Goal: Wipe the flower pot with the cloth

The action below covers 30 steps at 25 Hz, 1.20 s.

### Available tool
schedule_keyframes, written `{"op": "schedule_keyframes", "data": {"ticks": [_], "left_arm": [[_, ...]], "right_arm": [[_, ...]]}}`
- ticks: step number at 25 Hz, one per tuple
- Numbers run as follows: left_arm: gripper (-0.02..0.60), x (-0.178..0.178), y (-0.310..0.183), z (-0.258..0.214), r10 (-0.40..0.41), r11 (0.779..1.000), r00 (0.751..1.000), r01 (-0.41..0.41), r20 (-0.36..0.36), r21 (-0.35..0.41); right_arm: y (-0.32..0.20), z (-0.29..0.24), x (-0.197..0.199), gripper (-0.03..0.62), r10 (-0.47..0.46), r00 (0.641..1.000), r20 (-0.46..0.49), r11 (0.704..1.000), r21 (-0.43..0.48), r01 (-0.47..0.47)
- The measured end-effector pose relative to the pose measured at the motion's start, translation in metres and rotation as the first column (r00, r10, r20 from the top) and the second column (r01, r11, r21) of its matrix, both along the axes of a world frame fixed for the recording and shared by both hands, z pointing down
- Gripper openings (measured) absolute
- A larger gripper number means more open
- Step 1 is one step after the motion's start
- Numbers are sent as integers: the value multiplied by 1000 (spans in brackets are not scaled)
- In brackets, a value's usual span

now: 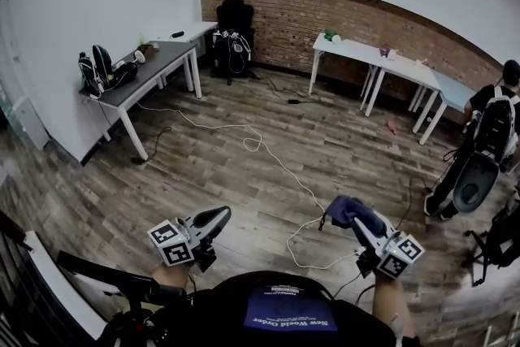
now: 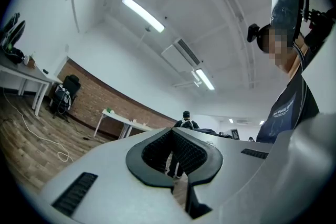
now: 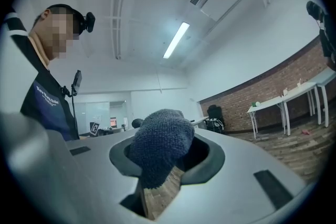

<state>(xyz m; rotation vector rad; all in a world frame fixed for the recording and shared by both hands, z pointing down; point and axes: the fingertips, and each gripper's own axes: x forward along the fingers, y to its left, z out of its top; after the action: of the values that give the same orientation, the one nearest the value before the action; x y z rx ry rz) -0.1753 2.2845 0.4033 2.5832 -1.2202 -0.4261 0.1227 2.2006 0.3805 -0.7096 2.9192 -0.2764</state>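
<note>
My right gripper (image 1: pixel 351 217) is shut on a dark blue terry cloth (image 1: pixel 349 210), held low over the wooden floor. In the right gripper view the cloth (image 3: pixel 160 148) bulges out from between the jaws and hides their tips. My left gripper (image 1: pixel 218 217) is shut with nothing in it; in the left gripper view (image 2: pixel 175 166) its jaws meet around an empty dark notch. Both point out into the room, roughly level. A small green thing (image 1: pixel 329 35) stands on the far white table (image 1: pixel 357 53); I cannot tell whether it is the flower pot.
A grey table (image 1: pixel 158 65) with bags stands at the left wall. White tables (image 1: pixel 406 71) line the brick wall. A white cable (image 1: pixel 272 158) snakes across the floor. A person with a backpack (image 1: pixel 494 126) stands at right. A black chair (image 1: pixel 235 16) is at the back.
</note>
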Motion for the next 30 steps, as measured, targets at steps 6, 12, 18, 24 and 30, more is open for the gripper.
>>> {"op": "schedule_keyframes", "data": {"ticks": [6, 12, 18, 24, 30], "left_arm": [[2, 75, -88, 14, 107, 992, 994, -105, 27, -65], [2, 85, -185, 47, 187, 977, 982, -182, 31, -115], [2, 26, -300, 50, 247, 968, 969, -245, 33, -45], [2, -15, -410, 45, 357, 934, 932, -357, 67, -14], [2, -21, -491, 53, 400, 916, 916, -399, 34, -28]], "right_arm": [[-75, 16, 45, 118, 17, 1000, 24, 999, -43, -16], [-149, 29, 65, 118, 112, 994, -3, 990, -80, -112], [-232, 21, 12, 118, 192, 981, -25, 981, -27, -193], [-303, 16, -25, 118, 288, 957, -27, 958, -8, -288], [-371, 31, -48, 118, 294, 953, -77, 954, -35, -297]]}}
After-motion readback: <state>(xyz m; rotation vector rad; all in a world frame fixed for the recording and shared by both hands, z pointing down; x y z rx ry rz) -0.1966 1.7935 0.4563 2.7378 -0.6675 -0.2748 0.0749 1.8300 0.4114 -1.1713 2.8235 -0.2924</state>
